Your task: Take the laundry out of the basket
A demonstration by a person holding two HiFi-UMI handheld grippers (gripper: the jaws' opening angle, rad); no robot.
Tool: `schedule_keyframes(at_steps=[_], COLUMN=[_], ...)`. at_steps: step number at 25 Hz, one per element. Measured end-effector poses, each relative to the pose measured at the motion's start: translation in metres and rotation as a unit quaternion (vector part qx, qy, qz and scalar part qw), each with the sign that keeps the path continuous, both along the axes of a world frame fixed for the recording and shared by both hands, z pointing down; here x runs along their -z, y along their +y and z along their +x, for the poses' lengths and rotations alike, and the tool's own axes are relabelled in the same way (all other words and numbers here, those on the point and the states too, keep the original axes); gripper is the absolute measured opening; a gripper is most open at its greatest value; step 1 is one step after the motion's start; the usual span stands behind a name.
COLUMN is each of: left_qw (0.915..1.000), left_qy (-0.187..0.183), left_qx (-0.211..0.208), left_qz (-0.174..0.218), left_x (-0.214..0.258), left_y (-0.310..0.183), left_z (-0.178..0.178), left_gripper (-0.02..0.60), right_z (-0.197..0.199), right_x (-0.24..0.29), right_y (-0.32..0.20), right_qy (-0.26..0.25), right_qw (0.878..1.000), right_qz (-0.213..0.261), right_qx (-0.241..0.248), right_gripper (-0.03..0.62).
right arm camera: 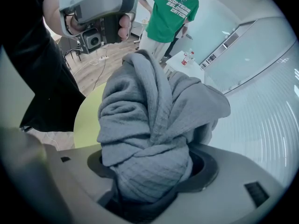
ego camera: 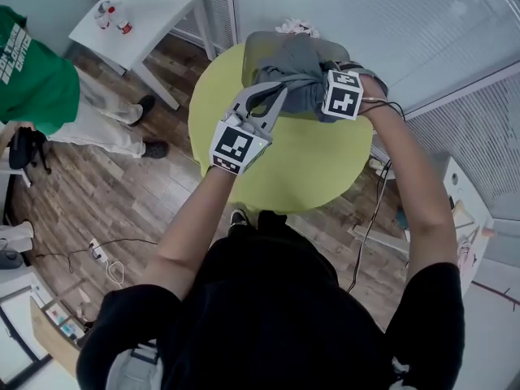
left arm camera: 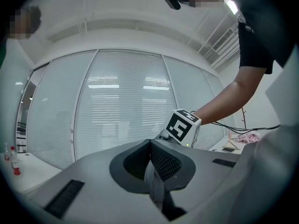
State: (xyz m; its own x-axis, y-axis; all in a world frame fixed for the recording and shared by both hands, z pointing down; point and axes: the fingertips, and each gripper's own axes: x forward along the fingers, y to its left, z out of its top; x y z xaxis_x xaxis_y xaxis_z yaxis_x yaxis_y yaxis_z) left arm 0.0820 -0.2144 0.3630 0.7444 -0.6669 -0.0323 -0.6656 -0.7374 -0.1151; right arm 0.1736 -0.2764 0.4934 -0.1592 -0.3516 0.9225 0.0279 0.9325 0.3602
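Observation:
A bunched grey garment [ego camera: 296, 71] hangs over the far side of the round yellow-green table [ego camera: 309, 161], just above the grey basket [ego camera: 256, 51]. My right gripper [ego camera: 315, 86] is shut on a thick wad of it. In the right gripper view the twisted garment [right arm camera: 154, 125] fills the space between the jaws of the right gripper [right arm camera: 149, 181]. My left gripper [ego camera: 279, 93] is raised beside the garment, tips close to the cloth. Seen in its own view, the left gripper [left arm camera: 152, 157] has its pads together, with no cloth showing beyond them. What lies inside the basket is hidden.
A person in a green shirt [ego camera: 32, 80] stands at the left on the wooden floor. A white side table [ego camera: 146, 15] with small bottles stands at the back left. Glass walls with blinds [ego camera: 366, 15] run behind the table. Cables [ego camera: 370, 226] trail at the right.

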Motion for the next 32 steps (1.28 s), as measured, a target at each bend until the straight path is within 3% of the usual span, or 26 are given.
schedule_keyframes(at_steps=[11,18,32], left_qw=[0.9997,0.9993,0.9972], left_qy=[-0.002,-0.011,-0.037], left_qx=[-0.021,-0.036,-0.046], left_qz=[0.013,0.006,-0.047], left_x=[0.005,-0.007,-0.079], left_y=[0.055,0.082,0.102], left_z=[-0.021,-0.036,-0.055], left_gripper=[0.011,0.011,0.011], right_z=[-0.02,-0.041,-0.078], right_x=[0.006,-0.011,-0.091], right_y=[0.065,0.112,0.176], right_qy=[-0.003,-0.009,-0.011], right_qw=[1.0,1.0,0.997], right_qz=[0.012,-0.008,-0.079], right_qx=[-0.016,-0.022,-0.014], right_gripper=[0.351,0.351,0.351])
